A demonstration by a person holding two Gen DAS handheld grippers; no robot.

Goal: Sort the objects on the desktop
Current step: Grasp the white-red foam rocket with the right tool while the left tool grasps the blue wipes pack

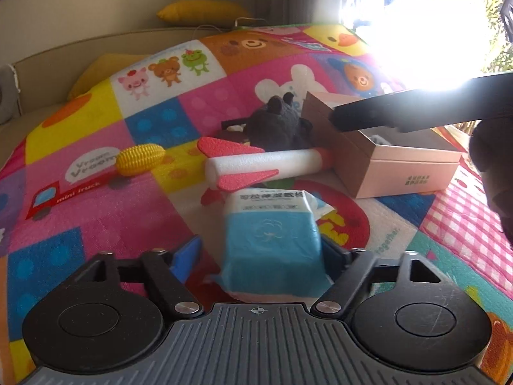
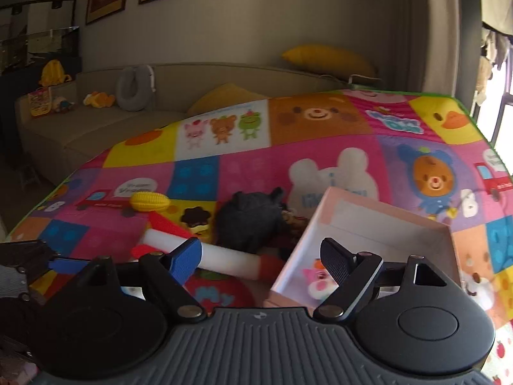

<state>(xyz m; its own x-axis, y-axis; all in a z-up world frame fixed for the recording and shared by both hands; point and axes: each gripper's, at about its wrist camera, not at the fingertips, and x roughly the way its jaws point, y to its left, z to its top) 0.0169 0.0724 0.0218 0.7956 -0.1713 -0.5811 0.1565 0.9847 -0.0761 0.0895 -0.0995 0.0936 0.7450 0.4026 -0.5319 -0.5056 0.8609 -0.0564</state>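
Note:
A blue-and-white tissue pack [image 1: 272, 237] lies between the fingers of my left gripper [image 1: 261, 250], whose jaws stand wide around it. A white foam rocket with red fins [image 1: 256, 166] lies just beyond, next to a dark plush toy [image 1: 275, 125] and a yellow corn toy [image 1: 141, 158]. An open pink box [image 1: 407, 166] sits at the right. My right gripper [image 2: 261, 256] is open and empty, hovering over the box's near corner [image 2: 288, 276]; a small pink toy [image 2: 315, 284] lies inside. The rocket [image 2: 224, 256], plush [image 2: 250, 221] and corn [image 2: 149, 202] show there too.
Everything rests on a colourful cartoon play mat [image 1: 96, 211]. A beige sofa [image 2: 96, 128] with yellow cushions stands behind it. A bright window [image 1: 433, 16] glares at the right. My right gripper's finger [image 1: 400, 112] crosses above the box in the left wrist view.

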